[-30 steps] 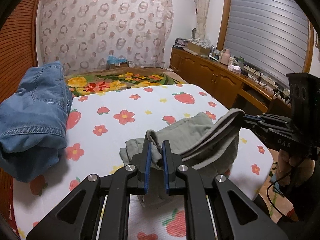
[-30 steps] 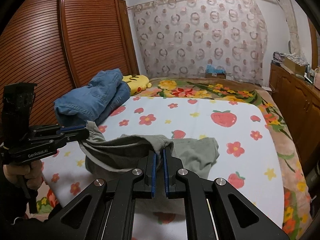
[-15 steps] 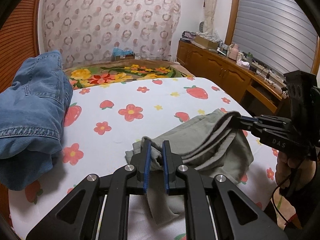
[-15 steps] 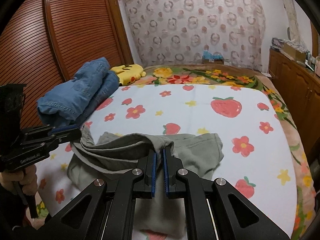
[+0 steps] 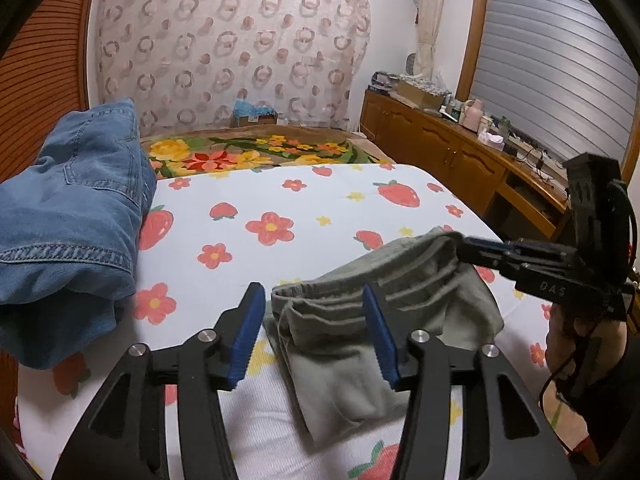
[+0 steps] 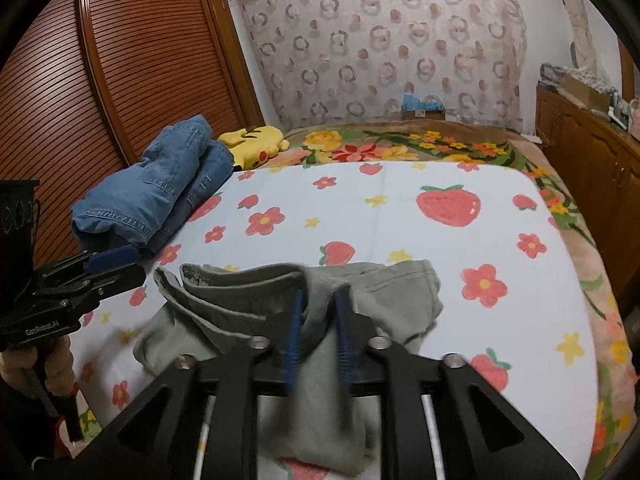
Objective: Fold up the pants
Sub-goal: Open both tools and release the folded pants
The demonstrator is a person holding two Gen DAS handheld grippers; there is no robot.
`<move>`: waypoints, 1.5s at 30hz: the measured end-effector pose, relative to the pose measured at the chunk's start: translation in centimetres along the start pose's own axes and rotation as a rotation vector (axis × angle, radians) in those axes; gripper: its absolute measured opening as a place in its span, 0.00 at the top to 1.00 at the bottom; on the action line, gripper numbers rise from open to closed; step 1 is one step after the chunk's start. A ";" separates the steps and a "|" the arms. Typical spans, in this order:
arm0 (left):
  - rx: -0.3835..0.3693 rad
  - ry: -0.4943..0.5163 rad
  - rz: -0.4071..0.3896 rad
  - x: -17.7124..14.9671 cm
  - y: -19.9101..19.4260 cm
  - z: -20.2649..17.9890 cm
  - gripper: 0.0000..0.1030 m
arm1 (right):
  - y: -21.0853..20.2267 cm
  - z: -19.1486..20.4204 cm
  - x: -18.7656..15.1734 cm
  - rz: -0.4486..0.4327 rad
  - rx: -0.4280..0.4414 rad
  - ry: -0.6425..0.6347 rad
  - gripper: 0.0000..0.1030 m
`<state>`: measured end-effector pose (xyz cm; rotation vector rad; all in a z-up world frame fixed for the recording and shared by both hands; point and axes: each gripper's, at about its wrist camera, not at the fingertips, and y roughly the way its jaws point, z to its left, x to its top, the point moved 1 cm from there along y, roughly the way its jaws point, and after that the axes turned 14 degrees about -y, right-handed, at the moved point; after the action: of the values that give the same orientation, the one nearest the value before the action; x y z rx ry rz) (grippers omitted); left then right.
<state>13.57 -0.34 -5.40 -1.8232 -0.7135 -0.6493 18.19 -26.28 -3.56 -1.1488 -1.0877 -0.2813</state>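
The grey-green pants (image 5: 360, 328) lie bunched on the strawberry-print bed cover, near its front edge; they also show in the right wrist view (image 6: 256, 304). My left gripper (image 5: 316, 336) is open, its blue pads on either side of the pants' waistband edge, not pinching it. My right gripper (image 6: 318, 332) is blurred and partly open, the cloth between its pads; in the left wrist view it (image 5: 472, 246) is at the pants' right corner.
A pile of blue jeans (image 5: 68, 216) lies at the left of the bed (image 5: 304, 200). A yellow plush toy (image 6: 256, 142) lies beyond it. A wooden cabinet (image 5: 460, 160) runs along the right. A slatted wooden wardrobe (image 6: 120, 80) stands at the left.
Both grippers lowered the pants onto the bed. My left gripper opened and let go of the cloth. My right gripper has begun to open.
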 end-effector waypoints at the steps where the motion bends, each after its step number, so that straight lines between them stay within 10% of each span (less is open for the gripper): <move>1: 0.002 0.005 0.004 -0.1 0.0 0.0 0.47 | -0.2 0.0 -0.1 -0.003 -0.011 -0.002 0.67; 29: 0.033 0.026 0.107 -4.0 2.0 0.5 0.47 | 4.4 -0.9 0.9 0.154 0.043 -0.099 0.65; 34: 0.031 0.024 0.101 -3.9 1.8 0.6 0.47 | 4.6 -0.8 1.3 0.158 0.062 -0.129 0.96; 45: 0.030 0.025 0.104 -4.1 1.8 0.5 0.47 | 2.3 -2.5 1.3 0.085 0.024 -0.026 0.85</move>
<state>12.16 -1.08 -9.57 -1.8087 -0.6042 -0.5895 21.79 -26.93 -3.83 -1.1773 -1.0597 -0.1866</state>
